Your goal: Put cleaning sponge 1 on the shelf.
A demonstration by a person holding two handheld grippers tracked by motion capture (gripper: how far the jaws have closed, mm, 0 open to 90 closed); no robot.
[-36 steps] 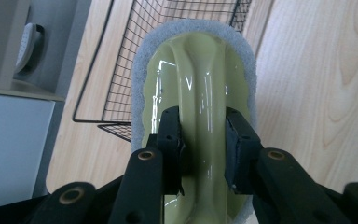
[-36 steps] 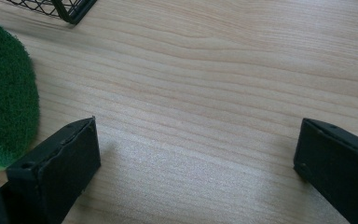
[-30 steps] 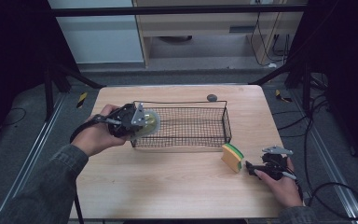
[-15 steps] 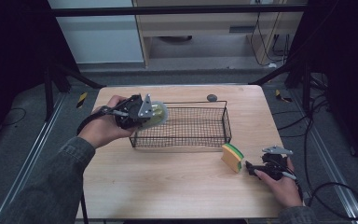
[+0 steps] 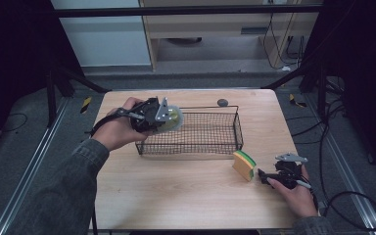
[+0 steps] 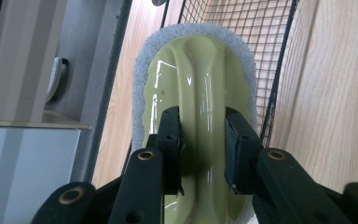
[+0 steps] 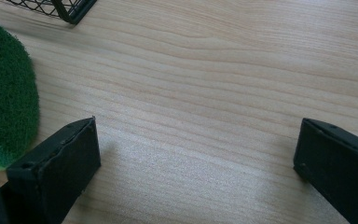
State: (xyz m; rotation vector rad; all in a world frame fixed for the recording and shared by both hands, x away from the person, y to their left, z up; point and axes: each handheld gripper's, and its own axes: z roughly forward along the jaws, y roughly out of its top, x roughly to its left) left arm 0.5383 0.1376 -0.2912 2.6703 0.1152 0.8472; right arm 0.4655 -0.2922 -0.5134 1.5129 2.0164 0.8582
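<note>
Wire basket [image 5: 210, 131] mid-table [image 5: 176, 196], scrubber [image 5: 174, 117] over its left end, sponge [image 5: 244, 164] before its right corner, small knob [image 5: 222, 102] behind.

Grippers: two, left gripper [image 5: 169, 115] and right gripper [image 5: 263, 173]
Wire baskets: one [image 5: 210, 145]
Scrubbers with pale green handle: one [image 6: 200, 79]
Yellow-green sponges: one [image 5: 244, 164]
Small dark round objects: one [image 5: 223, 102]
Benches: one [image 5: 176, 196]

The worktop [image 5: 186, 196] is light wood with rounded corners, standing on a grey floor [image 5: 29, 161]. Behind it stand a pale cabinet [image 5: 98, 34] and a wooden shelf unit [image 5: 215, 29]. Black cables [image 5: 342, 117] trail across the floor at right. The surroundings are dark.
</note>
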